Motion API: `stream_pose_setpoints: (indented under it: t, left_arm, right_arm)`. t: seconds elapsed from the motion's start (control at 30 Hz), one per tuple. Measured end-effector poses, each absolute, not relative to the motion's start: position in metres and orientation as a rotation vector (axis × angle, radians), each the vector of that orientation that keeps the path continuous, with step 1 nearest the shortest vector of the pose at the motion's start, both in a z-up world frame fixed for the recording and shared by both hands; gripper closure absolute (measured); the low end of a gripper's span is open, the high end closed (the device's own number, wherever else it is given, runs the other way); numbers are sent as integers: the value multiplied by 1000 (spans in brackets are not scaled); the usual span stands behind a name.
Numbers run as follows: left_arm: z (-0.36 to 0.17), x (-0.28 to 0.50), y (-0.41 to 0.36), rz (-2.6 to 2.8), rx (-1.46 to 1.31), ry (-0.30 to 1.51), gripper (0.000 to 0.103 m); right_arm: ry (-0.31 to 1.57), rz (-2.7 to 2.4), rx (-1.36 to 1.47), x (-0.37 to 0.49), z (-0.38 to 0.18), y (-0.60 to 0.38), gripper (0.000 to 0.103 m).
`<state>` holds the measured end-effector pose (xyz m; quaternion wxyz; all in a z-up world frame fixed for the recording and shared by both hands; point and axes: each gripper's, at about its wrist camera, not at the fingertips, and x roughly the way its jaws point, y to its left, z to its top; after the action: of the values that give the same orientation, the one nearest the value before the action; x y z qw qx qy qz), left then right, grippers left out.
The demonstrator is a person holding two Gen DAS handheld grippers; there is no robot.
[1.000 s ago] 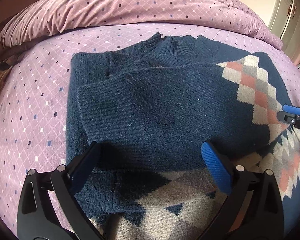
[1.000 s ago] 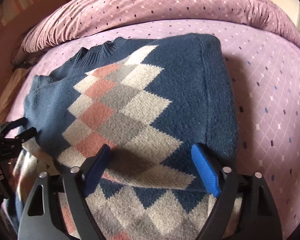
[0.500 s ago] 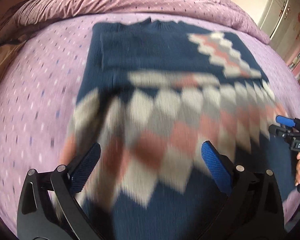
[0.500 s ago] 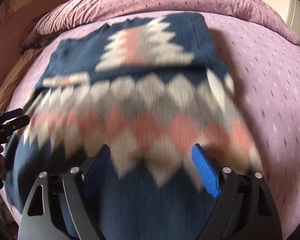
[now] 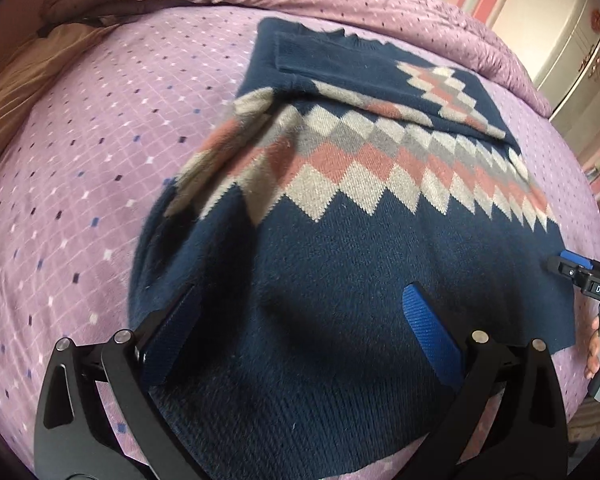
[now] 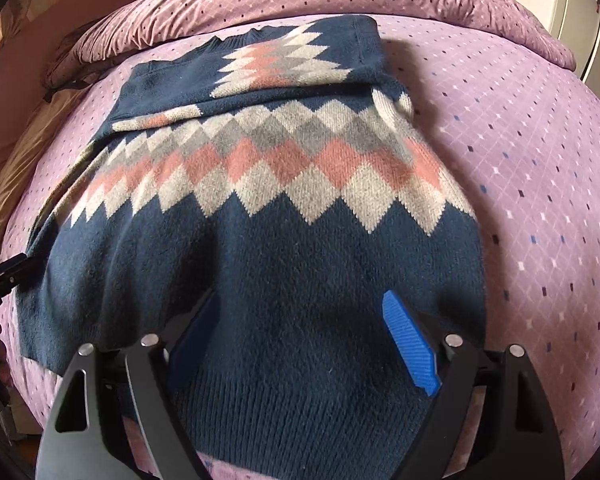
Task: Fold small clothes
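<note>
- Sweater (image 5: 364, 264) lies on the purple bedspread (image 5: 100, 152), both sleeves folded in across the chest, hem end nearest the cameras.
- Left gripper (image 5: 304, 332): jaws wide apart over the navy lower body, gripping nothing.
- Right gripper (image 6: 300, 344): same, spread wide and empty, above the hem area.
- Risk: left side of the body is rumpled; pinching there likely grabs one layer only, so the fold goes skewed.
- Risk: thick knit on a soft bed; uneven lift could drag the sleeves (image 6: 260, 68) loose.
</note>
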<state>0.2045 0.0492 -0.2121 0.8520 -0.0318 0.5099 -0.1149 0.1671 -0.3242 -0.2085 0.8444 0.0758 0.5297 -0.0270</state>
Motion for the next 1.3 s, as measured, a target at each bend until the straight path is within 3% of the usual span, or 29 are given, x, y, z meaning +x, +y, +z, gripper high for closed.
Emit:
stream_pose_setpoints:
  t: [0.37,1.03,1.07,1.13,1.2,1.23,1.3]
  left_arm:
    - [-210,176,95,-187,-208,1029,3]
    - [-246,116,107,-213,-390,1229,3]
    - [-247,114,106,-217,-391,1238,7]
    - [-249,114,99,-186,-336,1278,24]
    - [-250,115,98,-149,-304,1299,47]
    - [-250,115,101,-147,-319,1303,54]
    - [-248,116,106,-145,-353,1309,82]
  right_arm:
    - [1098,-43,82,165,-200,-324,19]
    - [1182,-42,-59,155,-200,-295,19]
    - [1184,-48,-57,153,-199,-297,19]
    - [1189,-66,-41,148,-197,-305,19]
    - [1193,-88,-14,141,-195,-315,19]
    - [1199,-103,12,135,-194,-321,19]
    - [1212,-123,74,124,-194,-333,19]
